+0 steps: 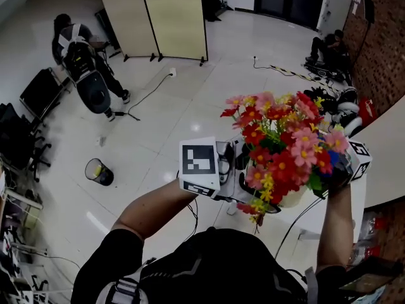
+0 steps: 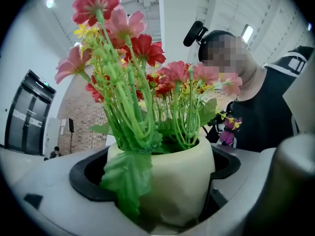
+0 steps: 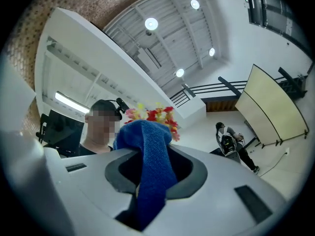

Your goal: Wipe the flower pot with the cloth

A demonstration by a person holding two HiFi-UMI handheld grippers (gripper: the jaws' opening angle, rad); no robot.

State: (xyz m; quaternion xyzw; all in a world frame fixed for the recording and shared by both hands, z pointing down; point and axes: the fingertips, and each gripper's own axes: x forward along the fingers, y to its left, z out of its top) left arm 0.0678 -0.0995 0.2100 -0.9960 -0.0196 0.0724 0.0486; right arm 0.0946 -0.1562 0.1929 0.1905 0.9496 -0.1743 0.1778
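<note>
A cream flower pot (image 2: pixel 179 176) with red, pink and yellow artificial flowers (image 2: pixel 133 48) is held up in the air, and my left gripper (image 2: pixel 160 178) is shut on its body. In the head view the left gripper (image 1: pixel 237 176) reaches the pot (image 1: pixel 292 198) from the left, under the flowers (image 1: pixel 281 138). My right gripper (image 3: pixel 155 173) is shut on a blue cloth (image 3: pixel 152 166) that sticks up between its jaws. In the head view the right gripper (image 1: pixel 340 168) sits against the bouquet's right side, apart from the pot's wall as far as I can tell. The flowers (image 3: pixel 150 114) show just behind the cloth.
Far below lies a glossy white floor with two beige folding screens (image 1: pixel 163 18), a person with a backpack (image 1: pixel 81 52), a small bin (image 1: pixel 99 171) and cables. Another person (image 1: pixel 329 46) sits by the brick wall. A white table (image 1: pixel 358 201) stands under the pot.
</note>
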